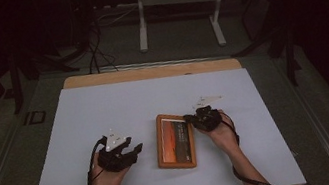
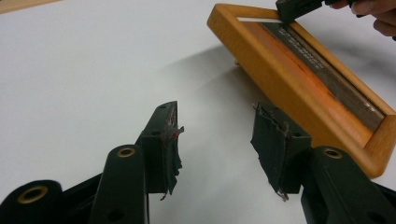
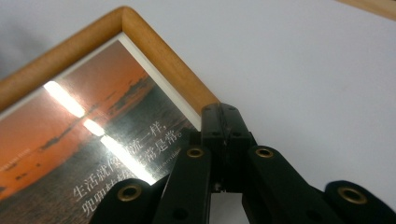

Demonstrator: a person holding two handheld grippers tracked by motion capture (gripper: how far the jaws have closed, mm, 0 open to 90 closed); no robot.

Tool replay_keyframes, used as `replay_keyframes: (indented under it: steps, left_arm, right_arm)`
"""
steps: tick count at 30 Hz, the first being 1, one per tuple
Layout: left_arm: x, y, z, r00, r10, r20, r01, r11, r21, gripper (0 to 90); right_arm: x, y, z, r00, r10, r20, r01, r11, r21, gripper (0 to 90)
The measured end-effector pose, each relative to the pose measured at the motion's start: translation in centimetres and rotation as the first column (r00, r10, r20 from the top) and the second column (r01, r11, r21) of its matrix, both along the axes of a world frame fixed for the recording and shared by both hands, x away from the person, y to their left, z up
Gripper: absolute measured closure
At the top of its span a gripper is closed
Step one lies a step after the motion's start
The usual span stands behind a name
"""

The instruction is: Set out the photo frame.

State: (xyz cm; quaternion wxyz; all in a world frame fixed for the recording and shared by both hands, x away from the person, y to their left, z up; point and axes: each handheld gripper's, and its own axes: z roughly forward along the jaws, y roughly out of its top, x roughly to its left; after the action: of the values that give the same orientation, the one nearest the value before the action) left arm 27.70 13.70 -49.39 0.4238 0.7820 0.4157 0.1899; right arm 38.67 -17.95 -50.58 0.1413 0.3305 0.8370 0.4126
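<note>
A wooden picture frame [image 1: 175,141] holding an orange sunset print with white text lies flat on the white sheet, right of centre. My right gripper [image 1: 188,119] is shut, and its tips rest on the frame's far right rim [image 3: 154,60], near the corner. In the right gripper view the joined jaws [image 3: 224,112] hold nothing between them. My left gripper [image 1: 136,150] stands open just left of the frame, close to the sheet. In the left gripper view its worn pads [image 2: 170,135] are spread, with the frame's side [image 2: 303,79] past the right jaw and the right gripper [image 2: 296,7] on its far corner.
The white sheet [image 1: 129,103] covers most of a wooden table [image 1: 149,71]. Beyond the far edge stand white desk legs [image 1: 141,25] and dark cables [image 1: 92,49] on the floor. Bare sheet lies left of and behind the frame.
</note>
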Motion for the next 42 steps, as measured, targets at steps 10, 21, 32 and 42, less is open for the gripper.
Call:
replay_keyframes:
  steps: [10, 21, 32, 42]
  left_arm:
    - [-0.1, -0.1, 0.2, 1.0000, -0.003, -0.002, 0.003, 1.0000, -0.001, 50.7]
    - [0.0, -0.4, 0.4, 0.9995, -0.012, -0.029, 0.011, 0.9995, -0.029, 48.8]
    - [-0.2, -2.3, 1.1, 0.9950, -0.070, -0.070, 0.063, 0.9926, -0.104, 39.5]
    - [0.0, -4.2, 0.9, 0.9831, -0.141, -0.116, 0.116, 0.9718, -0.205, 28.0]
  right_arm:
    - [0.3, -0.5, -0.8, 0.9997, -0.016, -0.017, 0.016, 1.000, -0.013, 90.0]
    - [0.5, -0.8, -1.4, 0.9990, -0.025, -0.037, 0.024, 1.000, -0.019, 90.0]
    - [0.5, -0.9, -1.4, 0.9989, -0.027, -0.039, 0.026, 1.000, -0.010, 90.0]
    - [0.5, -0.9, -1.5, 0.9987, -0.031, -0.041, 0.031, 1.000, -0.005, 90.0]
